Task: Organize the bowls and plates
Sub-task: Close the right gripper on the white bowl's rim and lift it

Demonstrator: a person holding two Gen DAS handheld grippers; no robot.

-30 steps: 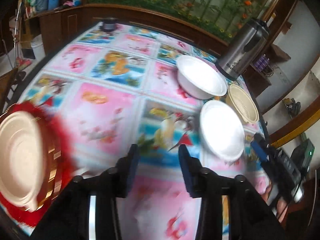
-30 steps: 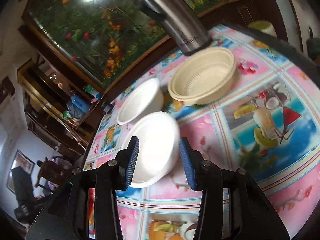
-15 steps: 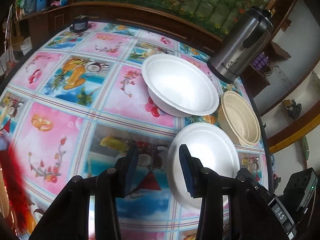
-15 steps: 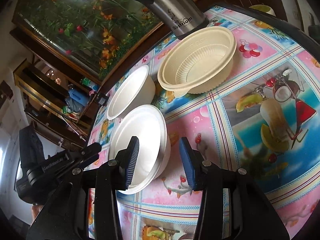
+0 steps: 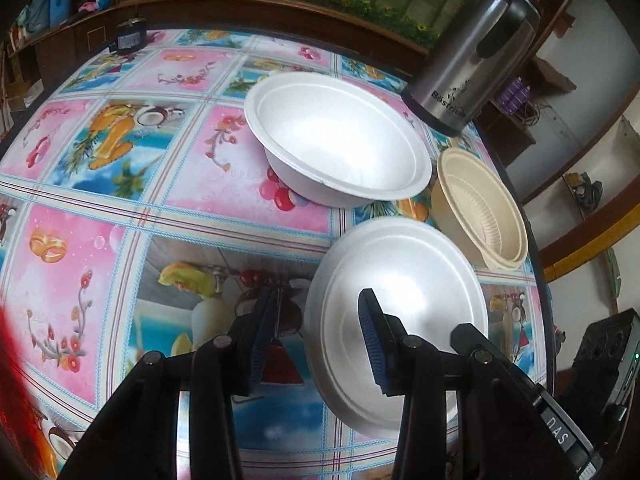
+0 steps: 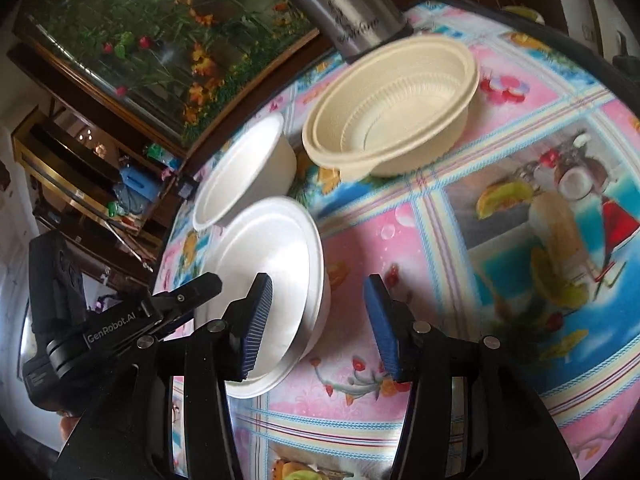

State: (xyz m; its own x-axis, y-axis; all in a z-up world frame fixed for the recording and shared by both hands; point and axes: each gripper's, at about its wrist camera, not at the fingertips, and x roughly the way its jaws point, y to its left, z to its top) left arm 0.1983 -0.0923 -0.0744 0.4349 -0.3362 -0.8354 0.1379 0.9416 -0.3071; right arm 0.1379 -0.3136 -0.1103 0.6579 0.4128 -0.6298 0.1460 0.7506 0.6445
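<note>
Because the near white bowl is so light and sits right at both grippers' tips, a bump could push it into the tan bowl or off the table. The left gripper is spread across its rim. The right gripper has just been opening across the other side. All bowls, including the far white bowl, look empty.

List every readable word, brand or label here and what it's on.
"GenRobot.AI": left gripper, on its body, in the right wrist view.
"DAS": right gripper, on its body, in the left wrist view.
"Bestrich", roughly; last letters unclear: steel flask.
Nothing else legible.
</note>
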